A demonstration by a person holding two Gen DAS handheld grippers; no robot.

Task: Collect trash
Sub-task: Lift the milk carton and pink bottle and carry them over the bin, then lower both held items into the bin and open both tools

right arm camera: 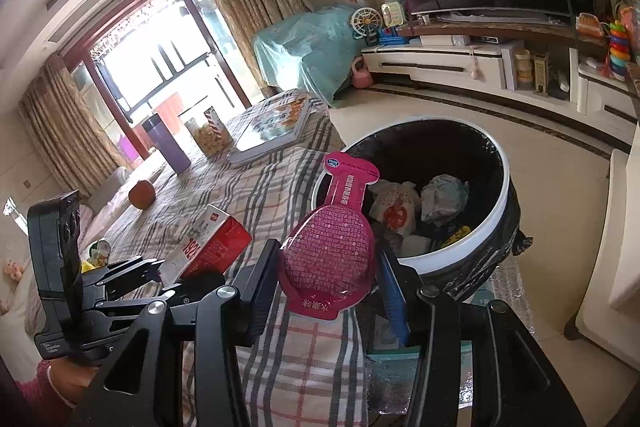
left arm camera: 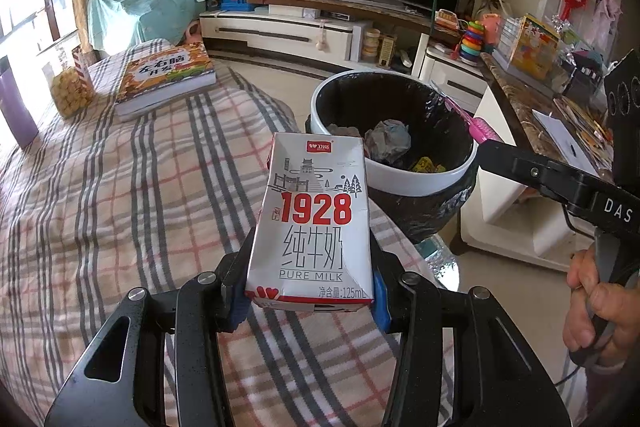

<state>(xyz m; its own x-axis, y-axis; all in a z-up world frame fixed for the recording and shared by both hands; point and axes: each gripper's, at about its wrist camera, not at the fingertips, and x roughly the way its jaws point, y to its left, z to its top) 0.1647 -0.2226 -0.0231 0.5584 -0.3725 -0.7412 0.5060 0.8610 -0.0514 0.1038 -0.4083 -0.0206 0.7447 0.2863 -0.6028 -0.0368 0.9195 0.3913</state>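
Milk carton [left arm camera: 312, 223] white, dented, red "1928", left hand-held gripper [left arm camera: 306, 291] clamping it

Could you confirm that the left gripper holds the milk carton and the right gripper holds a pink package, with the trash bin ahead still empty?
The trash bin is not empty: the right wrist view shows crumpled paper and wrappers inside it. The rest is right.

Milk carton [left arm camera: 310, 223] between gripper pads
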